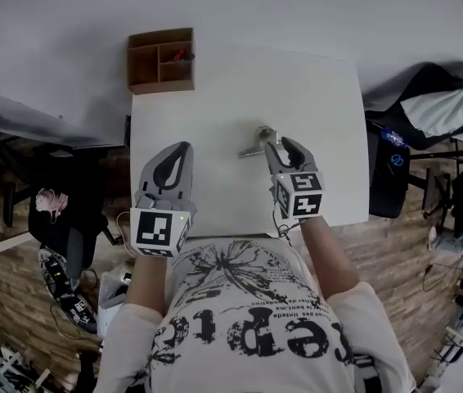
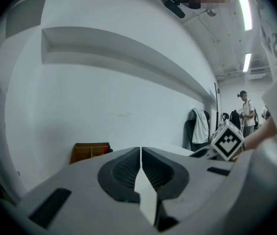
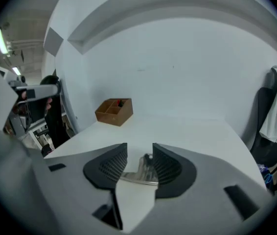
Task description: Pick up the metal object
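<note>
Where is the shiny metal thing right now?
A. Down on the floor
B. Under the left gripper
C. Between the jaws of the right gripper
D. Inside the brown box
C: the right gripper view shows the metal object lying on the white table between the parted jaws of the right gripper.
</note>
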